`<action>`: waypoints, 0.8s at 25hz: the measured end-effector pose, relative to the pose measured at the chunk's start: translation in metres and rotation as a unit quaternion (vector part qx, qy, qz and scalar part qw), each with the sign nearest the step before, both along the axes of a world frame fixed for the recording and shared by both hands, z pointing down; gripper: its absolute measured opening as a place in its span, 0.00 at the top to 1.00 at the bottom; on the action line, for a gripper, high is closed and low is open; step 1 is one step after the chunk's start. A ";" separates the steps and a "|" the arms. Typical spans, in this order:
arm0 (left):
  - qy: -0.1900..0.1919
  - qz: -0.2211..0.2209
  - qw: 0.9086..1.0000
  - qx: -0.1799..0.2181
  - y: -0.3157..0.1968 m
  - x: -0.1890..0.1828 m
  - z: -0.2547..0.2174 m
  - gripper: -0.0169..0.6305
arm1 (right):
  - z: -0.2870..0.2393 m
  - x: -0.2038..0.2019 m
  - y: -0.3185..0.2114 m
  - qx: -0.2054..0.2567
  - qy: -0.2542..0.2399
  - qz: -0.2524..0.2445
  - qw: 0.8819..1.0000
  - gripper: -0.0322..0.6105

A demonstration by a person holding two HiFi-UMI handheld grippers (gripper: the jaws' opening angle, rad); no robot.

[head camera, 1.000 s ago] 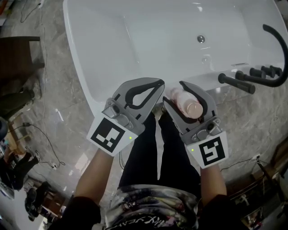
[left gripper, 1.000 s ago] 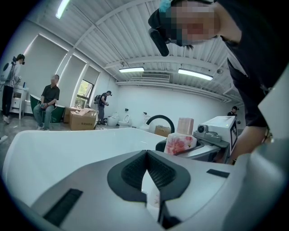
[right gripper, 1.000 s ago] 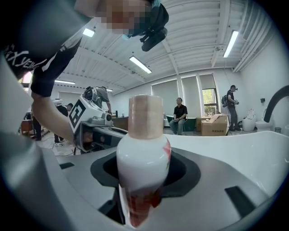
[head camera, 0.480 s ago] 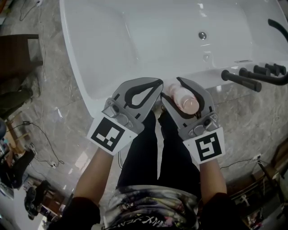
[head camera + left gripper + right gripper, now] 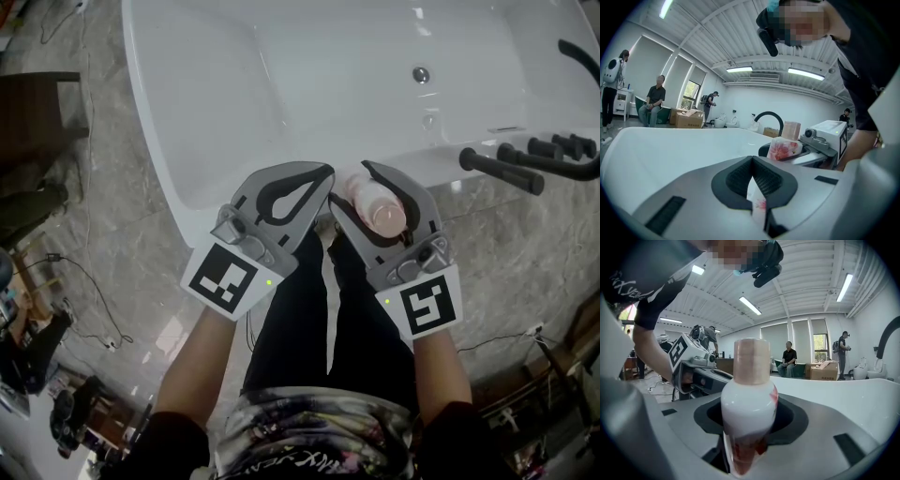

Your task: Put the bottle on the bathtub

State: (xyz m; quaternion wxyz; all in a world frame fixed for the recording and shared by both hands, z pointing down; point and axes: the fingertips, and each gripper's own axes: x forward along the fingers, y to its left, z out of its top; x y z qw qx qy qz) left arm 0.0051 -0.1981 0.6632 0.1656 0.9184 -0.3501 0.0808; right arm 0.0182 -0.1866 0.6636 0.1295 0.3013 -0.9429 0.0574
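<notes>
Bottle (image 5: 377,207) first: your right gripper (image 5: 353,187) has its jaws closed partway around the white body, pads pressing on both sides, with the pink cap pointing up and away from you and the red flower print low in the grip. From the head view it hangs just at the near rim of the bathtub (image 5: 234,94), right of centre; whether it touches the rim cannot be told. Your left gripper (image 5: 324,177) sits just beside it on the left, its jaw tips brought together with nothing in the opening behind them, and its tips nearly meet the right gripper's left jaw. Beyond both, the white basin lies open, with the drain (image 5: 421,74) far and to the right. Along the rim to the right stand the black faucet handles (image 5: 500,170), and a curved black spout (image 5: 583,64) rises behind them, well apart from the bottle. Your dark trouser legs (image 5: 309,319) are directly under the grippers on the grey marble floor (image 5: 112,187). Cables (image 5: 86,281) trail over the floor on the left, near a dark wooden piece (image 5: 37,112).
</notes>
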 end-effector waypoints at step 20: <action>-0.011 -0.015 1.000 0.000 -0.004 0.000 -0.015 0.96 | -0.002 0.003 -0.002 -0.005 0.007 0.003 1.000 0.47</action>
